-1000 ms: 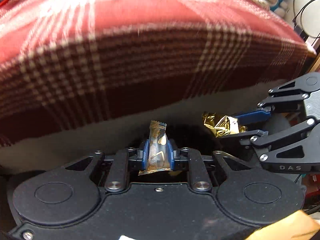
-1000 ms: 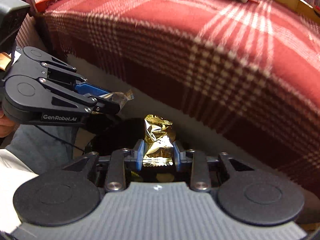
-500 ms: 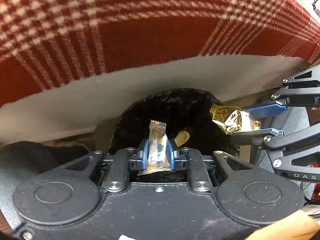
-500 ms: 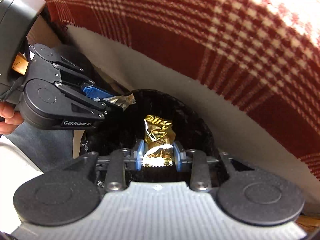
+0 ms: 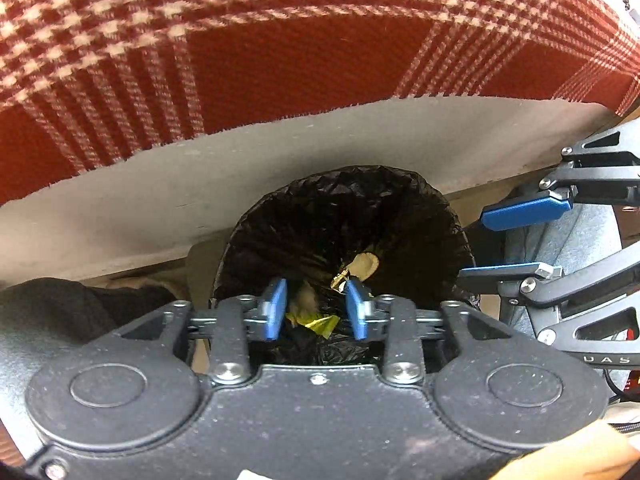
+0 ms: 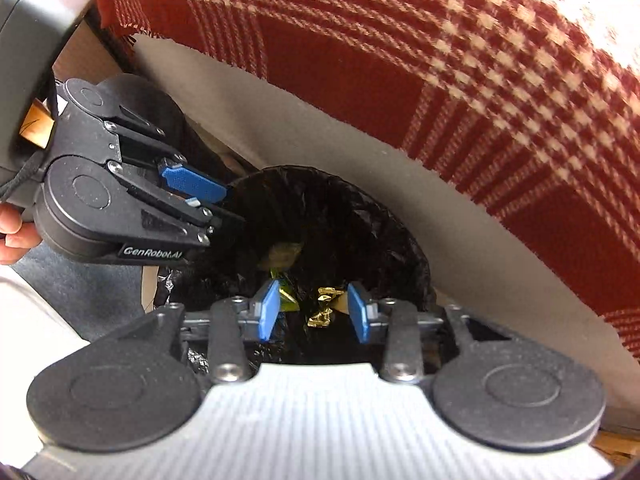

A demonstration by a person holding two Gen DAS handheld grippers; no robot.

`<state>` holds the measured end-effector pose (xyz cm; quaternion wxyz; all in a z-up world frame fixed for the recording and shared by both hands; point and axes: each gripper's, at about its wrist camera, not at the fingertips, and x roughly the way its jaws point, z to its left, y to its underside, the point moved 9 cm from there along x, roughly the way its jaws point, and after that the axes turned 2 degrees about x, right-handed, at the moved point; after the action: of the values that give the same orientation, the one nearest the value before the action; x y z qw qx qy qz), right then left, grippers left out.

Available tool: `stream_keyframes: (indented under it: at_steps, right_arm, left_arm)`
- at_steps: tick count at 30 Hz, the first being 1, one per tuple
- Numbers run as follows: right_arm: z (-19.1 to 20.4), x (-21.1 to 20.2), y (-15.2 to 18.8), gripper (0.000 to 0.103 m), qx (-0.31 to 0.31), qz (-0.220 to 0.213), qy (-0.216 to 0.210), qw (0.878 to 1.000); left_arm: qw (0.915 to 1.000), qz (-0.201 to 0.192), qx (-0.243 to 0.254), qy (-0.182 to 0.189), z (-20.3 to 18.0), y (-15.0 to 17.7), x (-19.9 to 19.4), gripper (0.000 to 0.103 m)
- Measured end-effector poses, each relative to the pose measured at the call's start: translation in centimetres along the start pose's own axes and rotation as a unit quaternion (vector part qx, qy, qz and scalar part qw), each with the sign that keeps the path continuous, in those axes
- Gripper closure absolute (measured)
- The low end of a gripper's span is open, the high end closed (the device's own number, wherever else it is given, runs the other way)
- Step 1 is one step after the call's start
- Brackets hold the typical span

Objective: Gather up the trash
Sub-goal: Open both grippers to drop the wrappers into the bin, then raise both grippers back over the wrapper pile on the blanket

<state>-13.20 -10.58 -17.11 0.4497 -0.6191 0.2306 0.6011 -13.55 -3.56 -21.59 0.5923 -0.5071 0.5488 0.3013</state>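
A bin lined with a black bag (image 5: 344,216) (image 6: 360,216) stands below the edge of the cloth-covered table. Both grippers hover over its mouth. My left gripper (image 5: 316,310) is open with nothing between its blue pads; it shows again at the left in the right wrist view (image 6: 204,200). My right gripper (image 6: 314,312) is open too and empty, and appears at the right in the left wrist view (image 5: 516,240). Down in the bag lie a gold foil wrapper (image 6: 326,308), a yellow-green wrapper (image 5: 318,324) (image 6: 286,294) and a tan scrap (image 5: 364,266).
A red and white plaid cloth (image 5: 280,40) (image 6: 480,60) hangs over the table just beyond the bin, with a pale grey underlayer (image 5: 240,176) below it. A hand (image 6: 12,236) holds the left gripper. Grey fabric (image 5: 572,248) lies to the bin's right.
Both grippers opened over the bin. The slim wrapper left my left gripper and the gold foil wrapper left my right gripper; both now lie in the bag.
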Motion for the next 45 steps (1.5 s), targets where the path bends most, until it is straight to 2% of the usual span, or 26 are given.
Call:
stream_keyframes:
  at_steps: [5, 11, 16, 20, 24, 26, 29, 31, 36, 40, 45]
  right_arm:
    - [-0.5, -0.4, 0.0, 0.042, -0.001, 0.001, -0.001, 1.0]
    - [-0.8, -1.5, -0.2, 0.039, -0.002, -0.009, 0.0, 1.0]
    - [-1.1, -3.5, -0.7, 0.037, -0.001, -0.026, -0.009, 1.0]
    - [-1.4, -6.5, -1.5, 0.034, -0.007, -0.057, -0.024, 0.998]
    - [-1.7, -10.9, -3.0, 0.029, -0.012, -0.111, -0.046, 0.993]
    - [-2.1, -13.0, -3.9, 0.025, -0.012, -0.142, -0.051, 0.989]
    - [-2.9, -15.3, -5.3, 0.022, -0.006, -0.183, -0.045, 0.982]
    - [-3.3, -16.5, -6.3, 0.021, -0.001, -0.204, -0.032, 0.978]
    - [-4.7, -17.4, -8.8, 0.021, 0.016, -0.241, 0.002, 0.97]
    - [-7.1, -17.5, -11.8, 0.021, 0.045, -0.279, 0.045, 0.958]
    - [-9.6, -17.5, -14.6, 0.021, 0.079, -0.312, 0.086, 0.943]
  left_arm:
    - [0.9999, -0.008, 0.009, -0.009, -0.4, -0.3, -0.5, 0.059]
    - [0.9993, -0.027, 0.022, -0.014, -0.8, -0.7, -1.8, 0.055]
    - [0.9964, -0.063, 0.053, -0.02, -1.4, -1.5, -4.8, 0.051]
    - [0.992, -0.105, 0.07, 0.005, -2.1, -2.3, -8.4, 0.048]
    - [0.9836, -0.164, 0.071, 0.025, -2.1, -4.1, -12.7, 0.042]
    - [0.9776, -0.199, 0.065, 0.025, -2.0, -5.3, -14.6, 0.035]
    - [0.9674, -0.246, 0.054, 0.023, -1.3, -7.1, -17.1, 0.025]
    - [0.9609, -0.272, 0.051, 0.016, -0.8, -8.2, -18.3, 0.022]
    - [0.9509, -0.308, 0.022, -0.013, 1.2, -11.1, -20.7, 0.019]
    - [0.942, -0.333, 0.002, -0.04, 3.3, -13.1, -21.6, 0.016]
    - [0.9353, -0.345, -0.025, -0.077, 6.0, -16.3, -20.1, 0.015]
